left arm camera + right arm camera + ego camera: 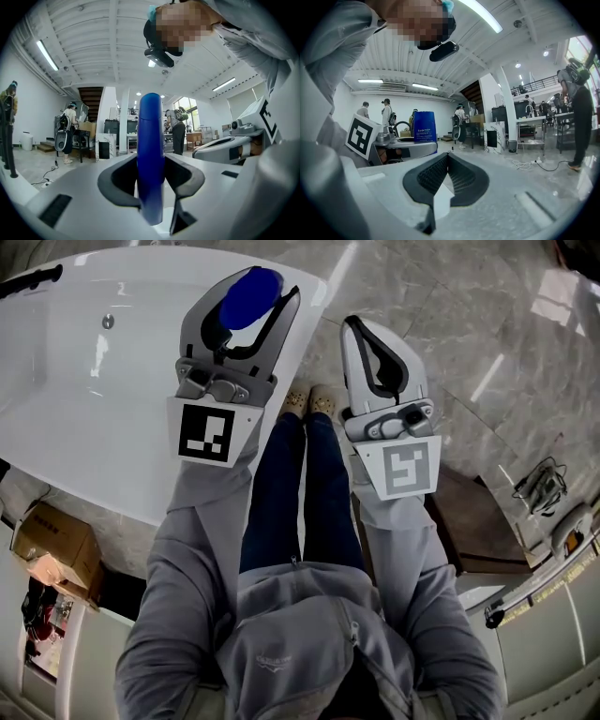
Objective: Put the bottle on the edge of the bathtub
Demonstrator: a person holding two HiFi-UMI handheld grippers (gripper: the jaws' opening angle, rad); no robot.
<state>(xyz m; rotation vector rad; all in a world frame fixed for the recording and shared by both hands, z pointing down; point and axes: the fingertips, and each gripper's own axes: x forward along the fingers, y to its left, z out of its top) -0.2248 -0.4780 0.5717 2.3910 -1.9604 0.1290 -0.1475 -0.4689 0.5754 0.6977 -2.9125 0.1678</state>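
From the head view I looked down on a glossy white bathtub (75,362) filling the upper left of the frame. A grey marble-patterned floor (469,324) took up the upper right. A cardboard box (56,540) sat at the lower left edge.

In the left gripper view the room was a workshop hall with a white ribbed ceiling (93,28), strip lights (47,55), a dark staircase (90,101) left of centre, and people (70,126) standing far back.

My left gripper (251,289) was clamped on the blue bottle (251,294), which appeared over the tub's right end, near the top centre of the head view. My right gripper (357,326) had its jaws pressed together with nothing between them.

The bottle carried white print (424,130) that was too small to read. Each marker cube (206,432) showed only black-and-white squares.
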